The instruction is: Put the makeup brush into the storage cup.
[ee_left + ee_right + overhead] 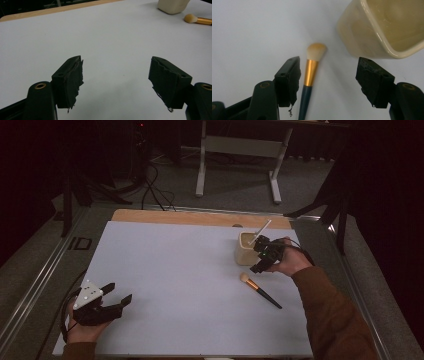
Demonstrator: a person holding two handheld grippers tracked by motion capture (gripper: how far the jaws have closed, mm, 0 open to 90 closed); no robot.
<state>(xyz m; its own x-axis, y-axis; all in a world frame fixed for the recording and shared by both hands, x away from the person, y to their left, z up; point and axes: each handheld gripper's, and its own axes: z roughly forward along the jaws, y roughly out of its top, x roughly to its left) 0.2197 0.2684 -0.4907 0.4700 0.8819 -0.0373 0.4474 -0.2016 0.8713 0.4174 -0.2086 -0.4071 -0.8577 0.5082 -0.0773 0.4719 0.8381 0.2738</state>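
- My right gripper (263, 254) hangs just above the makeup brush (260, 290), right beside the cream cup (246, 251), near the right edge of the tabletop (175, 270).
- Its jaws stand partly open and hold nothing. In the right gripper view the brush (311, 75) lies flat on the white top between them, close to one jaw.
- A thin white stick (262, 231) leans out of the cup.
- My left gripper (107, 301) rests near the front left corner, well apart from the brush.
- Its jaws are wide open with only bare tabletop between them.
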